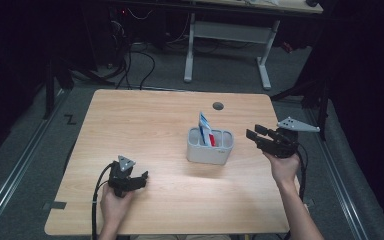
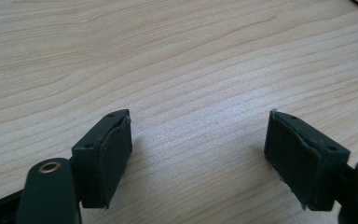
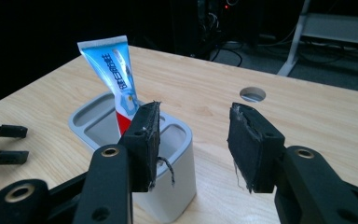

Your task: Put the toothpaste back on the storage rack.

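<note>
High view: wooden table (image 1: 145,125) w/ grey holder (image 1: 210,146) near centre-right. Toothpaste tube (image 1: 205,129) stands in one of its compartments, crimped end up, leaning slightly; the compartment wall keeps it upright. Right gripper (image 1: 252,136) hovers just beside holder's right side, jaws aimed at it, nothing between them. Left gripper (image 1: 142,178) rests low at table's near-left, well apart from holder; judged parked, out of the way.

Left gripper view: jaws spread wide, pads (image 2: 114,154) empty, bare table surface between them. Released.

Right gripper view: jaws parted, approx. half spread, pads (image 3: 244,144) frayed, gripping nothing. Holder sits just beyond left jaw, tube rising behind it. Cable hole (image 3: 252,94) in table further back. Judgement: tube is seated in the holder, no hand needed to support it; gripper is clear of it.
</note>
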A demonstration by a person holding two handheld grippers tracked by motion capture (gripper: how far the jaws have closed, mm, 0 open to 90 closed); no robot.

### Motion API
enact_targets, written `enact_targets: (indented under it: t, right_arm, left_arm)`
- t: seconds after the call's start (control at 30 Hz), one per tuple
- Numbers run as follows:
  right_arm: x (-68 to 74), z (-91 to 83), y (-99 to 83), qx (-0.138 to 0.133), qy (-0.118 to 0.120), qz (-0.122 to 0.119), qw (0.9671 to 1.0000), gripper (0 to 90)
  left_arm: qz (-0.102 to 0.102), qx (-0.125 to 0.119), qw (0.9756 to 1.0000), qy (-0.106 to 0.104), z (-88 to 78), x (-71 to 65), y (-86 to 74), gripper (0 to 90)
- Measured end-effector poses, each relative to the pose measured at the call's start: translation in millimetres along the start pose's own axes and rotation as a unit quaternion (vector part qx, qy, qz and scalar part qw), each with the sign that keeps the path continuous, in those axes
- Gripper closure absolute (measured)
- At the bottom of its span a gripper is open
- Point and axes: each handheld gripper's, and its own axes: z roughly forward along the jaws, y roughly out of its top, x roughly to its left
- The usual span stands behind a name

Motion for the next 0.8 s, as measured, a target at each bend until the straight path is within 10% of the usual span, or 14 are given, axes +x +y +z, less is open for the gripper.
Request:
enact_targets:
  t: [0.8]
  right_arm:
    - [-10.0,-14.8,-32.2,0.014,-0.005,0.024,0.9996,53.1]
  left_arm:
    - [0.000,0.000,1.0000,0.000,0.0,0.1,0.0,23.6]
